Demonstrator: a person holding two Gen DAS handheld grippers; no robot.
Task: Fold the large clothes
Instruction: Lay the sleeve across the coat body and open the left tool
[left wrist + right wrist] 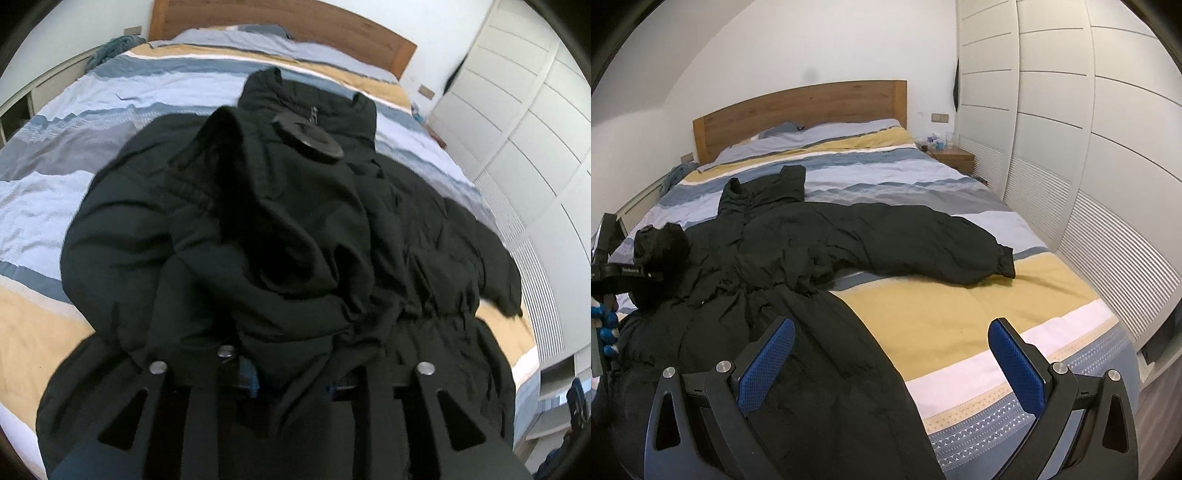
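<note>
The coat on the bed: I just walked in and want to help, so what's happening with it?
A person with a gripper in each hand is folding a black coat on the bed. The left gripper is shut on one sleeve, lifted over the coat's body. The right gripper is open above the bed, holding nothing. The other sleeve lies stretched out flat.

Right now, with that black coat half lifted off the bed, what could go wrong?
The left gripper holds only a bunched bit of sleeve, so the puffy fabric may slip out. The other sleeve still lies stretched across the bed, so the fold could end lopsided. The right gripper is open and idle.
</note>
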